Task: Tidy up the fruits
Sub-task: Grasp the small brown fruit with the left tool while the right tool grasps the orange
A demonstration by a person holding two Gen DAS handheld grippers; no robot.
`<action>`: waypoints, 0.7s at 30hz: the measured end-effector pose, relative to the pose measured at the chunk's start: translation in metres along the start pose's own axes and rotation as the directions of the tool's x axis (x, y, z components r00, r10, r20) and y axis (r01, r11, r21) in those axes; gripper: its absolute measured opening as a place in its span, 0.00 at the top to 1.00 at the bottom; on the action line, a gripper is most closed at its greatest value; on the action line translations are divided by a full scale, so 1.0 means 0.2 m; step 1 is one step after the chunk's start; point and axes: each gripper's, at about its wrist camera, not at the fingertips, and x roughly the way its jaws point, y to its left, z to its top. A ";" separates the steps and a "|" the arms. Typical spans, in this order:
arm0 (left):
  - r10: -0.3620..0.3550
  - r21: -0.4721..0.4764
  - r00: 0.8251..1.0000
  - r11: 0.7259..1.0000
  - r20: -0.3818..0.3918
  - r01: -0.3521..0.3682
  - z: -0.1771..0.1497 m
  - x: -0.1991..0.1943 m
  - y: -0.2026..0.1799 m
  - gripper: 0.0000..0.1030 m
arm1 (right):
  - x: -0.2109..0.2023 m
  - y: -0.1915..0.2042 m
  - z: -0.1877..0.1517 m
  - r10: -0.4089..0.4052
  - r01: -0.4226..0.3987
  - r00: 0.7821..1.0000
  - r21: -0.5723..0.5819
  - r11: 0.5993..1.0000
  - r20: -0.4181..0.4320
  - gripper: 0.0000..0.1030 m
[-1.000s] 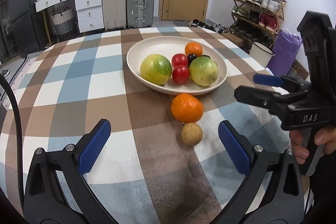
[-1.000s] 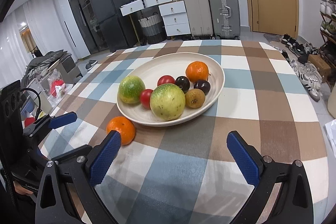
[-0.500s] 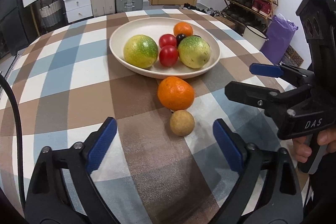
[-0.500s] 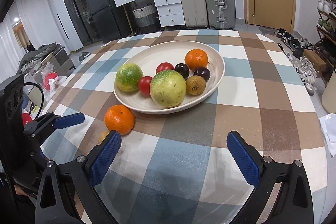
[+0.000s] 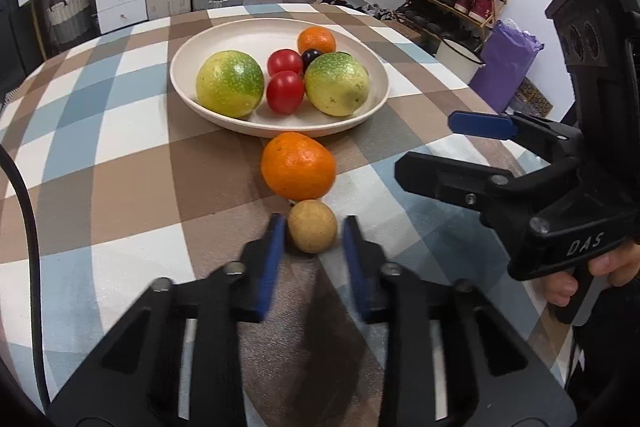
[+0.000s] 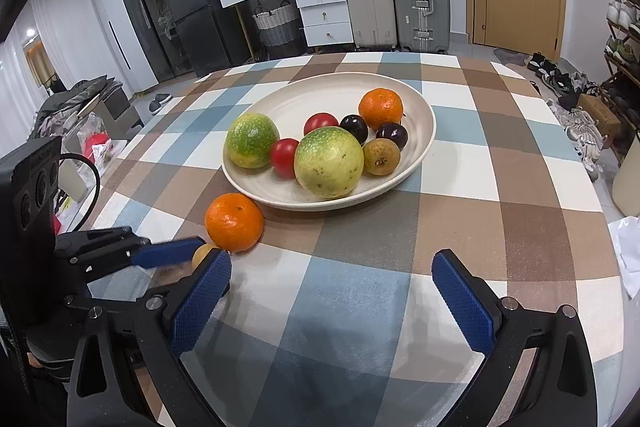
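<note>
A round table (image 5: 100, 187) covered in a blue, brown and white checked cloth carries a wide cream bowl (image 5: 192, 99) toward its middle. In the bowl lie two large yellow-green fruits (image 5: 230, 83), two red tomatoes (image 5: 285, 91), an orange (image 5: 316, 41), two dark plums (image 6: 354, 128) and a small brown fruit (image 6: 381, 156). On the cloth, just outside the bowl's rim on the side toward the cameras, sits a loose mandarin (image 5: 298, 165), touching or nearly touching the bowl. Directly before it, closer to the near edge of the table, lies a small round tan fruit (image 5: 312, 231), touching the mandarin. The left claw (image 5: 313, 233) is lowered around this tan fruit, with its blue pads (image 5: 274, 247) drawn in narrow on either side, right against the fruit or with only a sliver of gap; the pads are blurred, so firm contact cannot be made out. The fruit rests on the cloth between the very tips of the pads. The right claw (image 6: 330, 291) hangs above the cloth nearer the table's near edge, gaping wide with nothing between its pads, the tan fruit just off its left pad. A hand (image 5: 592, 275) grips the right claw's handle.
</note>
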 end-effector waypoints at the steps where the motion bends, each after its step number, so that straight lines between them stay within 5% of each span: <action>1: -0.003 0.003 1.000 1.000 0.002 0.003 0.00 0.00 0.00 0.78 | 0.00 0.00 0.00 0.000 0.000 1.000 -0.001 1.000 -0.002 0.01; 21: 0.080 -0.135 0.983 0.989 0.167 -0.058 -0.04 -0.27 0.24 0.78 | 0.12 0.16 -0.01 0.020 -0.023 0.998 -0.047 0.999 -0.059 0.01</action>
